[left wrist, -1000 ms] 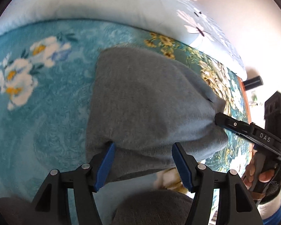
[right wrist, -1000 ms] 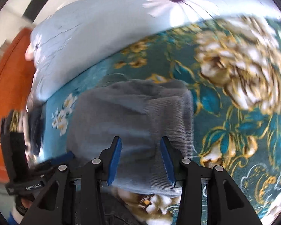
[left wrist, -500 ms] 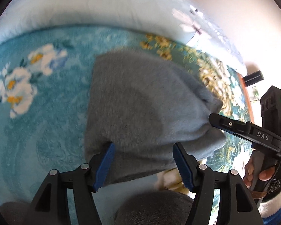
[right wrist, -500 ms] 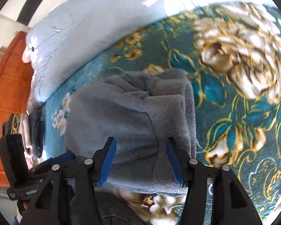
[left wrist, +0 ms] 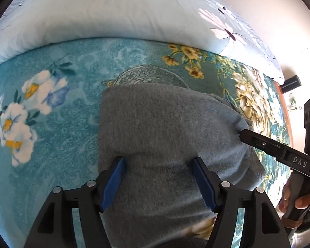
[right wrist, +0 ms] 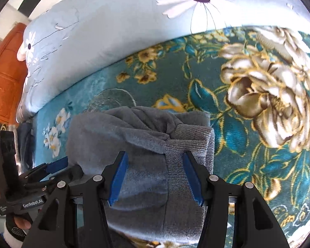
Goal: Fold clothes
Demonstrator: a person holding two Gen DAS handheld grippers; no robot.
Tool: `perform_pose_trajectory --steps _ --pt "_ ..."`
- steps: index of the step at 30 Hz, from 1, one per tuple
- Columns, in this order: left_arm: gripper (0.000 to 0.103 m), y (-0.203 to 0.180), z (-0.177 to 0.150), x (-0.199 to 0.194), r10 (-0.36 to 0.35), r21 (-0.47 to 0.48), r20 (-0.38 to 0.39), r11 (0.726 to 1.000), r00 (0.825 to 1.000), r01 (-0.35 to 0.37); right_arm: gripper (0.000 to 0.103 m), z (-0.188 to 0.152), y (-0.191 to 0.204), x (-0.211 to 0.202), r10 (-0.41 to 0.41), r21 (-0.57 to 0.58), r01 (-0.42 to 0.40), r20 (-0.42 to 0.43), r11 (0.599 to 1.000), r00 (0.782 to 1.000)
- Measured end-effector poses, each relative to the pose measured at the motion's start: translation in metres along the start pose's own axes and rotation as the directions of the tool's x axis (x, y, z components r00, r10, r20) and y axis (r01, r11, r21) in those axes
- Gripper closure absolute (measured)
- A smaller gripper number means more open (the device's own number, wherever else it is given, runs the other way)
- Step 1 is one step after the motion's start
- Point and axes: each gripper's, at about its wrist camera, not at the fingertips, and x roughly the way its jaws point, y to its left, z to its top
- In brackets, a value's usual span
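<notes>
On a bed spread with a teal floral blanket (left wrist: 57,128), a grey sweater (left wrist: 165,128) lies folded into a compact bundle near the person's side of the bed, well short of the pale blue duvet (left wrist: 117,14) heaped along the far edge. Both hand-held grippers hang steeply over it. The left gripper (left wrist: 159,177) has its blue pads spread wide, the sweater's near edge showing between them but no pad pressing the cloth; its jaws have just been opening. The right gripper (right wrist: 154,177) is likewise parted over the ribbed hem (right wrist: 188,142), its jaws having just opened too, the knit lying loose between the fingers rather than pinched. The stance suggests a fold just laid down and let go, with both tools poised low so the bundle settles without springing open.

From the left wrist, the sweater reads as one smooth grey slab, and the right gripper's black finger is seen touching its right flank, with a hand (left wrist: 295,202) on the handle. Only the right wrist view reveals the bunched folds and stacked ribbed layers at the bundle's end. It also shows an orange wooden cabinet (right wrist: 4,95) beyond the bed's far left corner, and dark clothing (right wrist: 24,142) lying at the left edge.
</notes>
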Motion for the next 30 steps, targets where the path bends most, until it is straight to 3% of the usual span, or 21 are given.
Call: perform_pose_trajectory --steps 5,9,16,24,26,30 --pt "0.029 0.004 0.001 0.008 -0.008 -0.015 -0.015 1.0 1.0 0.008 0.045 0.003 -0.005 0.01 0.006 0.016 -0.006 -0.009 1.0 1.0" --pt "0.029 0.005 -0.003 -0.007 -0.037 -0.017 0.003 0.999 0.999 0.037 0.044 0.001 -0.005 0.003 0.01 0.012 -0.01 -0.012 1.0 1.0" --pt "0.029 0.028 -0.046 -0.036 -0.106 -0.026 -0.013 0.994 0.994 0.105 0.044 -0.032 -0.011 -0.026 -0.007 0.021 0.007 0.014 1.0 1.0" --pt "0.029 0.038 -0.062 -0.007 -0.065 -0.057 -0.107 0.997 0.992 0.059 0.044 -0.06 -0.013 -0.019 -0.01 0.061 0.01 0.001 0.998 1.0" --pt "0.029 0.039 -0.064 -0.008 -0.095 -0.073 -0.105 0.993 0.99 0.088 0.044 -0.058 -0.013 -0.015 -0.014 0.067 0.015 -0.004 0.998 1.0" --pt "0.027 0.053 -0.064 -0.02 -0.191 -0.127 -0.069 0.975 0.979 0.181 0.044 -0.057 -0.023 -0.031 0.108 0.105 -0.113 0.058 0.988 0.993"
